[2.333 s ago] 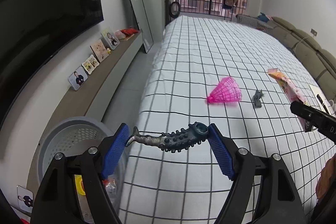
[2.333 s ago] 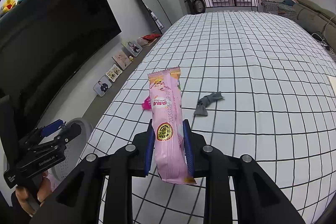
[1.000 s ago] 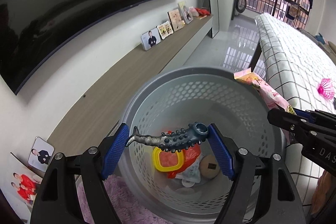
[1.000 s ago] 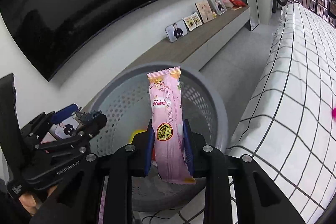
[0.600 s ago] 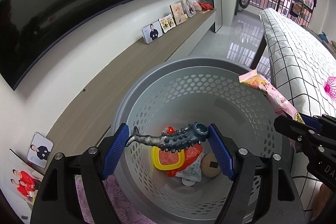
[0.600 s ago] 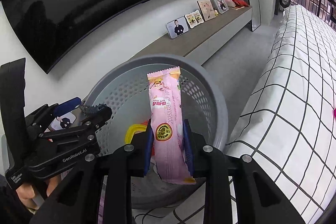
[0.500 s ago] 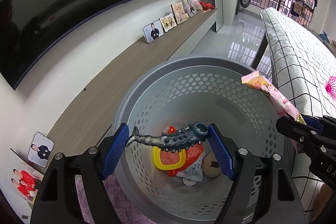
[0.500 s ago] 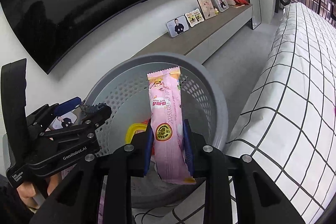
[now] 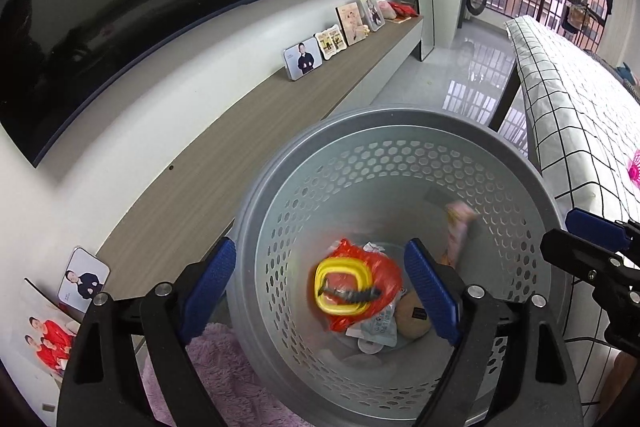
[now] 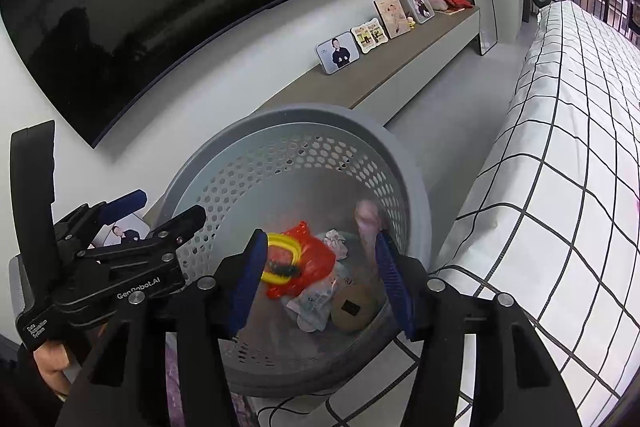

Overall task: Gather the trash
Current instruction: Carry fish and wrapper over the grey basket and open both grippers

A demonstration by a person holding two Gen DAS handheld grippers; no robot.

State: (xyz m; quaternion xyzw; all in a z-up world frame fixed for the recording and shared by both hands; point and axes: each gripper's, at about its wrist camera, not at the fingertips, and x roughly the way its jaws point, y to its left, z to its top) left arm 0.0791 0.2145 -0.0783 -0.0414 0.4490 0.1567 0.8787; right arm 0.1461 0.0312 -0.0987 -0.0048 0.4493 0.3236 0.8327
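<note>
Trash inside perforated basket

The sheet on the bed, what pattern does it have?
The sheet is white with a grid of thin black lines, best seen in the right wrist view.

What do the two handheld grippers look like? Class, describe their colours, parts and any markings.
Both the left gripper and the right gripper have black angular plastic frames joined by round silver bolts, with ridged blue pads lining each finger. The left gripper's body carries white "GenRobot.AI" lettering and a small white label; a bare hand grips it.
</note>
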